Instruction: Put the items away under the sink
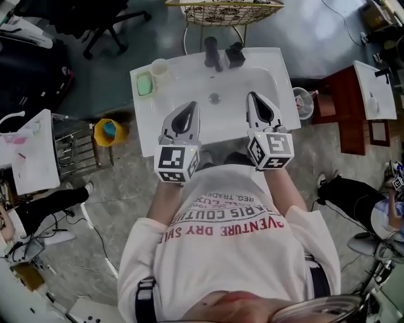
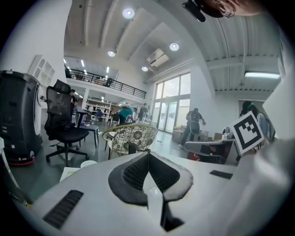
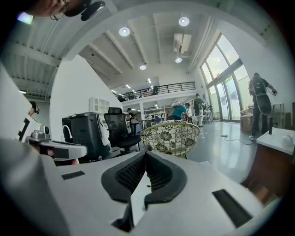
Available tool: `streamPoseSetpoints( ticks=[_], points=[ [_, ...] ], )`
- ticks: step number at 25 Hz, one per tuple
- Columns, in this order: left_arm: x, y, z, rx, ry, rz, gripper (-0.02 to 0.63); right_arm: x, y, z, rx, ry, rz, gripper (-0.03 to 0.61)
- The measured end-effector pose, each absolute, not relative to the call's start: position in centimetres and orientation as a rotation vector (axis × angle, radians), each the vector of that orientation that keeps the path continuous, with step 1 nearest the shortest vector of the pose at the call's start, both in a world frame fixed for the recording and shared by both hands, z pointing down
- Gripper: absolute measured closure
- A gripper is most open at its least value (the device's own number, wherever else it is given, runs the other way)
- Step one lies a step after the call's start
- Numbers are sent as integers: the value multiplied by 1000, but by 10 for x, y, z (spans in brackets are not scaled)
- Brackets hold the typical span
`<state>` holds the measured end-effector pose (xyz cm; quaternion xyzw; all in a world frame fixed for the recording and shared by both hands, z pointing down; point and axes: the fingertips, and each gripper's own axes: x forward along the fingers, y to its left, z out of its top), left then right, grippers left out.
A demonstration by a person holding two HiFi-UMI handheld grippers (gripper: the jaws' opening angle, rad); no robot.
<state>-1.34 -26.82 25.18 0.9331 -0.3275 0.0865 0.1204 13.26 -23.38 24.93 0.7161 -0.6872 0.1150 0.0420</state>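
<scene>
Your left tongs (image 1: 187, 115) are pinched fully together with nothing between the tips, and your right tongs (image 1: 261, 108) are closed just as tightly and are just as empty (each gripper view shows its dark pads meeting at a point). In the head view both pairs point toward the top of the frame, side by side but apart, left of centre and right of centre. Their marker cubes sit just above your white shirt. Both pairs hang over the near part of the white sink (image 1: 268, 60), with the drain (image 1: 214, 98) between and a little beyond the tips. The things to be stowed are all on the sink top. A pale cup (image 1: 159, 67) stands at its upper-left corner with a green block (image 1: 144, 84) just beside it on the left, and a small black box (image 1: 235, 55) sits at the back edge, right next to the dark tap (image 1: 212, 53). None of them touches either pair of tongs. Beyond the sink, at the top edge, is a wicker chair (image 1: 224, 11). A yellow bin (image 1: 108, 131) stands on the floor at the sink's left, a black office chair (image 1: 95, 19) fills the upper left, and a reddish cabinet (image 1: 344, 107) stands at the right.
</scene>
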Motion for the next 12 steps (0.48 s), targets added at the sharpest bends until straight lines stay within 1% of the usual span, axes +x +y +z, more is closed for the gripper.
streamPoseSetpoints(
  ticks=[12],
  points=[
    [24,-330,296,2619,-965,369,591,168,-307,293,2081,-2098,454,552]
  ],
)
